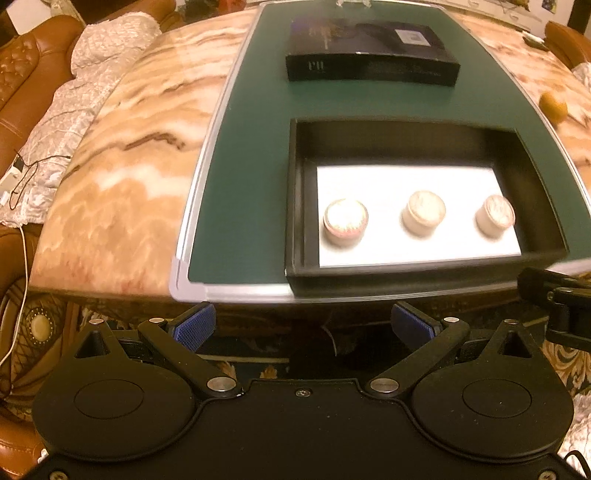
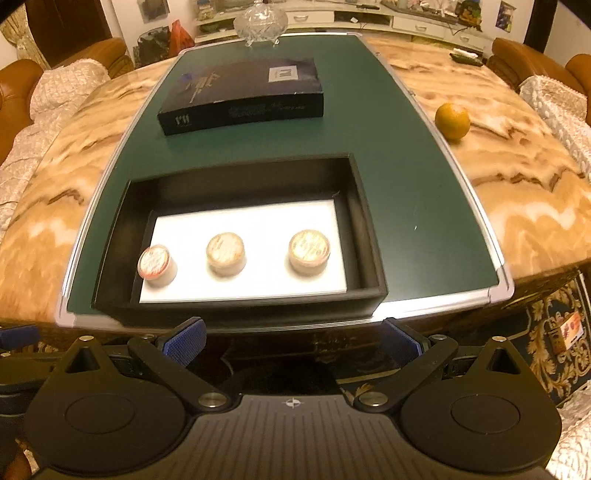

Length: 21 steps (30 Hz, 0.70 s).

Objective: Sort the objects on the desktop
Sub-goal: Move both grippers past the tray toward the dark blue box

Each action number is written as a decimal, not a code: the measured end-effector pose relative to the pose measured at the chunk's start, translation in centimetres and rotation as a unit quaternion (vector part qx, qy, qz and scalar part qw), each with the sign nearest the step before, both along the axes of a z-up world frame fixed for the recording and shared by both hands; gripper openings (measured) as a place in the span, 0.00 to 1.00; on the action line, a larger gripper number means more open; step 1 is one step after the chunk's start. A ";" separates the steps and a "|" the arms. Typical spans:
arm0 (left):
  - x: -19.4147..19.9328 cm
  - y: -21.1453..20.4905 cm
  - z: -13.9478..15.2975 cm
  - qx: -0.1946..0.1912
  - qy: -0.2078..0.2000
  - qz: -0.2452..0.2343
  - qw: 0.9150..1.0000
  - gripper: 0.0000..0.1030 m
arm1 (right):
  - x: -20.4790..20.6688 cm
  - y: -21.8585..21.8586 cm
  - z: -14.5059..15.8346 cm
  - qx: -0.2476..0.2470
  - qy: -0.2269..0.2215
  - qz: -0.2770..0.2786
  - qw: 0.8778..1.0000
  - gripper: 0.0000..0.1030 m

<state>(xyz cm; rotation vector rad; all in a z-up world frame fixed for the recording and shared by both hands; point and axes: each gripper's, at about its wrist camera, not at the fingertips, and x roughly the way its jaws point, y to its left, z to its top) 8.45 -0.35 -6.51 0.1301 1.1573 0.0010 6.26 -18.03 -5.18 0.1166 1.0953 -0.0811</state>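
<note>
An open black box (image 1: 295,206) (image 2: 369,236) with a white liner stands on the green mat (image 1: 243,184) (image 2: 406,192) near the table's front edge. Three small round jars stand in a row in it: left (image 1: 345,221) (image 2: 157,266), middle (image 1: 424,213) (image 2: 226,254), right (image 1: 495,215) (image 2: 308,252). The box's black lid (image 1: 369,51) (image 2: 243,96) lies farther back on the mat. My left gripper (image 1: 303,325) is open and empty, short of the table edge. My right gripper (image 2: 293,338) is open and empty, also short of the edge; part of it shows in the left wrist view (image 1: 557,299).
An orange (image 2: 452,120) (image 1: 553,107) lies on the marble table (image 2: 517,177) right of the mat. A glass bowl (image 2: 260,20) stands at the mat's far end. Brown leather sofas with lace covers (image 1: 55,110) surround the table. A patterned carpet (image 2: 546,332) lies below.
</note>
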 end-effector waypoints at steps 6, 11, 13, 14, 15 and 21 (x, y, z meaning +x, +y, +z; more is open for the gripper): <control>1.8 0.0 0.1 -0.002 0.011 -0.002 1.000 1.00 | 2.1 0.0 0.2 -0.006 0.012 0.004 1.000 1.00; 3.3 0.0 0.2 -0.001 0.012 0.000 1.000 1.00 | 3.5 0.0 -0.2 -0.005 0.025 0.008 1.000 1.00; 3.7 -0.1 0.2 -0.001 0.012 -0.002 1.000 1.00 | 4.0 0.0 -0.2 -0.007 0.026 0.009 1.000 1.00; 4.0 -0.1 0.2 -0.001 0.013 -0.003 1.000 1.00 | 4.3 -0.1 -0.2 -0.007 0.027 0.008 1.000 1.00; 4.3 -0.1 0.2 -0.001 0.014 -0.004 1.000 1.00 | 4.5 -0.1 -0.2 -0.006 0.027 0.008 1.000 1.00; 5.9 -0.2 0.3 -0.007 0.015 -0.006 1.000 1.00 | 6.0 -0.1 0.0 -0.013 0.023 0.013 1.000 1.00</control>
